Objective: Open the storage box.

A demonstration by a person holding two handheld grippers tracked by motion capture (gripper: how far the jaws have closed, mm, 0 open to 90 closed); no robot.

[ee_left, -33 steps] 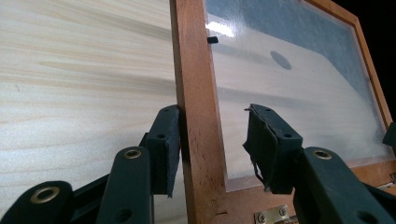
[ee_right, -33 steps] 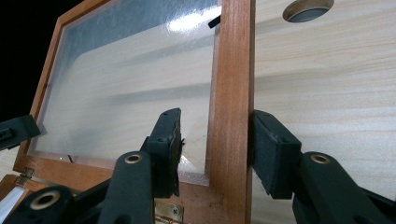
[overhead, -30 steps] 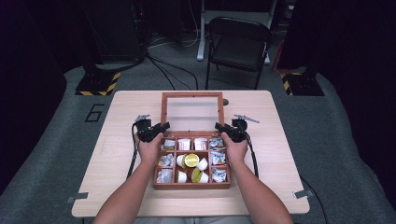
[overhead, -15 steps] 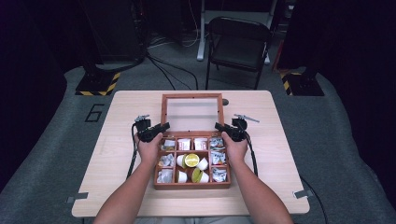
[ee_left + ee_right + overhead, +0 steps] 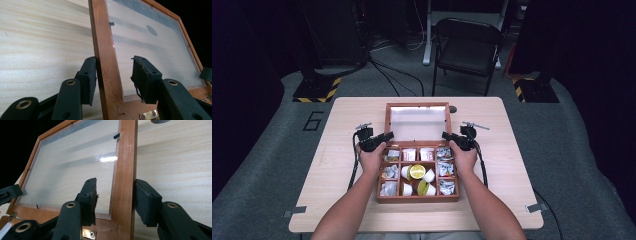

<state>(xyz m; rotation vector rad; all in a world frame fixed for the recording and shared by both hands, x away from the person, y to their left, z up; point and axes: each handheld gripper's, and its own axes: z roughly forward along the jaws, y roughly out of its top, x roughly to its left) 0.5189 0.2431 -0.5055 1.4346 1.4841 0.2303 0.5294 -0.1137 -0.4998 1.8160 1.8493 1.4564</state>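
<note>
I have the box (image 5: pixel 417 172) sitting mid-counter (image 5: pixel 512 150), nearer the front edge, its glass lid (image 5: pixel 417 122) standing open at the back. My left claw (image 5: pixel 385 137) straddles the lid's left frame rail: the outer pad touches the wood, the inner one stands off over the glass, so it is released. My right claw (image 5: pixel 447 135) straddles the right rail likewise, both pads a little clear of the wood. Cups (image 5: pixel 417 171) and packets (image 5: pixel 445 169) fill the compartments.
</note>
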